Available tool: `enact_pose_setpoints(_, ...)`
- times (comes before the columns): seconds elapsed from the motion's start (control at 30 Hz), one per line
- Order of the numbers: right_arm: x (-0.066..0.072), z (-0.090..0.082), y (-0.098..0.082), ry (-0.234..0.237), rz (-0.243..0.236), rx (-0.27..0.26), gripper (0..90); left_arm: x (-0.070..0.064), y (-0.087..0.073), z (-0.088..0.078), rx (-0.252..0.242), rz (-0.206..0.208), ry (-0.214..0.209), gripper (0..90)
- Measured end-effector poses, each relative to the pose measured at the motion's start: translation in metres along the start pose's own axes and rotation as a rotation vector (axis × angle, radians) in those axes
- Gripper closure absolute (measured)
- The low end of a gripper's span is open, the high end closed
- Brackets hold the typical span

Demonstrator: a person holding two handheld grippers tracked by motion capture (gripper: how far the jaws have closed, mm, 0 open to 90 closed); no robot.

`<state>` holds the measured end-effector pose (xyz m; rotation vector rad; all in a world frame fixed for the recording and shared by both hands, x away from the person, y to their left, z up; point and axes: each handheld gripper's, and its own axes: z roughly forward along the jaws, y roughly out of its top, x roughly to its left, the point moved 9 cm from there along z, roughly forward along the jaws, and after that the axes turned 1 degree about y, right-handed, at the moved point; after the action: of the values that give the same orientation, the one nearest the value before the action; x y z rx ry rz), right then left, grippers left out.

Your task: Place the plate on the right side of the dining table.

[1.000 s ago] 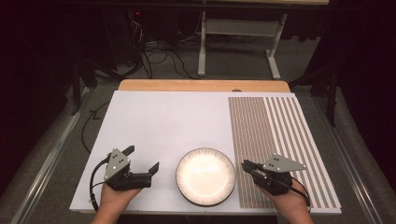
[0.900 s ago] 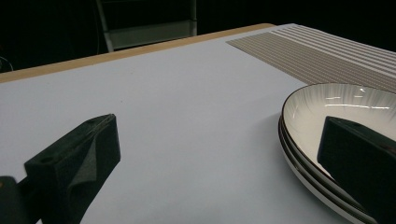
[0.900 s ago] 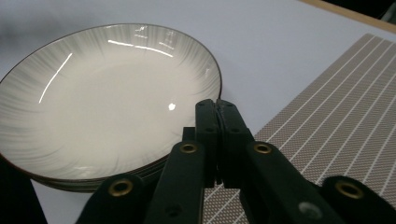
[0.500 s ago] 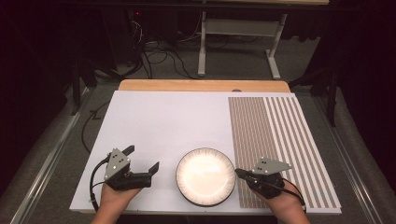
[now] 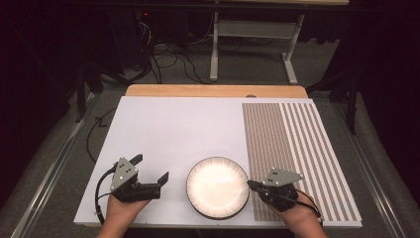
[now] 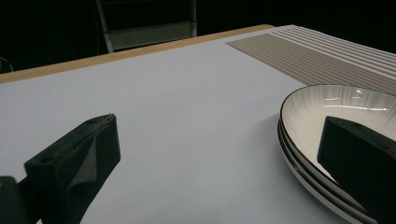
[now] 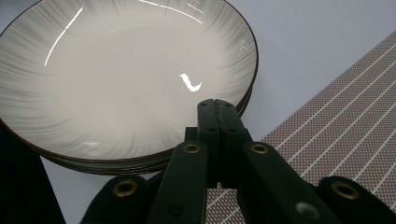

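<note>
A stack of shallow white plates (image 5: 218, 187) with dark rims lies near the front edge of the white board (image 5: 173, 129); the left gripper view shows three rims in the plate stack (image 6: 322, 100). My left gripper (image 5: 151, 167) rests to the left of the stack, jaws wide open with nothing between them; in its own view the left gripper (image 6: 217, 126) has its right jaw in front of the stack's near side. My right gripper (image 5: 250, 184) is shut, its tips at the stack's right rim. In its own view the right gripper (image 7: 215, 101) points over the top plate (image 7: 116, 79), its jaws pressed together.
A brown striped mat (image 5: 292, 144) covers the right part of the board, under my right hand. A wooden table edge (image 5: 213, 90) runs along the back. Beyond it, cables and a metal stand (image 5: 252, 44) are on the dark floor.
My right gripper has shifted a little left toward the plates, and its tips now reach the stack's right rim. The left gripper has not moved.
</note>
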<state>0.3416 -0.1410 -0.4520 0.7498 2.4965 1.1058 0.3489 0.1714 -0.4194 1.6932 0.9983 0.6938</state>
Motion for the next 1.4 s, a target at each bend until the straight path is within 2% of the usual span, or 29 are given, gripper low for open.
enact_pose_setpoints(0.5,0.002,0.003,0.002,0.006,0.005,0.002,90.0,0.000,0.000,0.000,0.000,-0.003,-0.002,0.2)
enact_pose_setpoints(0.9,0.012,0.014,0.006,0.048,0.003,-0.002,90.0,0.000,0.001,-0.001,-0.006,-0.016,-0.008,0.2)
enact_pose_setpoints(1.03,0.016,0.018,0.006,0.056,0.002,0.020,90.0,0.000,0.001,-0.002,-0.009,-0.021,-0.006,0.2)
enact_pose_setpoints(1.4,0.016,0.019,0.008,0.073,0.008,0.012,90.0,-0.001,0.003,-0.002,-0.012,-0.016,0.000,0.2)
